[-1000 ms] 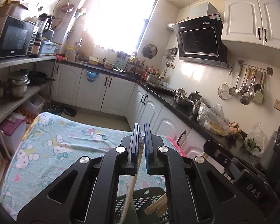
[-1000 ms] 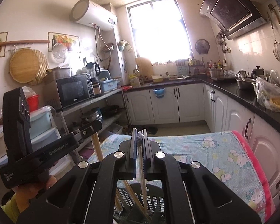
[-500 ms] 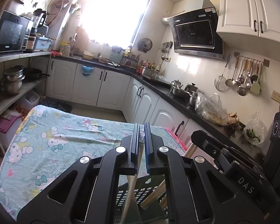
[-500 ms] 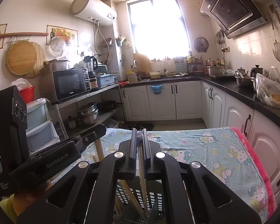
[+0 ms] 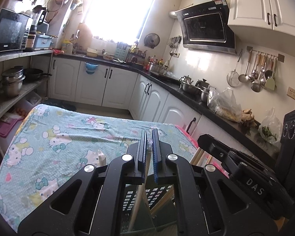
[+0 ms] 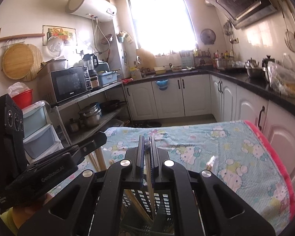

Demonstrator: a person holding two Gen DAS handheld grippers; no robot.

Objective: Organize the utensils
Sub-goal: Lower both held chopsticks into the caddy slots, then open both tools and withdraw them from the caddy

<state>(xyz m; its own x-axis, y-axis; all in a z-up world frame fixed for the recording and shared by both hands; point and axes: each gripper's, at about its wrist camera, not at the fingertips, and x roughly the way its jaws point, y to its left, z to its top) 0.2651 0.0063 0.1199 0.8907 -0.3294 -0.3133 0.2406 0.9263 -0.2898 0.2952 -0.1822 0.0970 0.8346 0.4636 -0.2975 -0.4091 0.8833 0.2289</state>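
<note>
Black slotted plastic basket (image 5: 147, 202) fills the lower centre now; I have lowered both tongs, my left gripper (image 5: 149, 147) and right gripper (image 6: 147, 149) each clamped on pale wooden chopsticks (image 6: 148, 179), tips entering it.

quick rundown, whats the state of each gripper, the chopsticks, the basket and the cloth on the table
left gripper: shut on a wooden chopstick, which hangs down into the basket
right gripper: shut on wooden chopsticks, lower ends inside the basket
dark slotted plastic basket: upright below both grippers, chopsticks standing tilted in it
light blue cartoon-print tablecloth: spread over the table, slightly wrinkled
</note>
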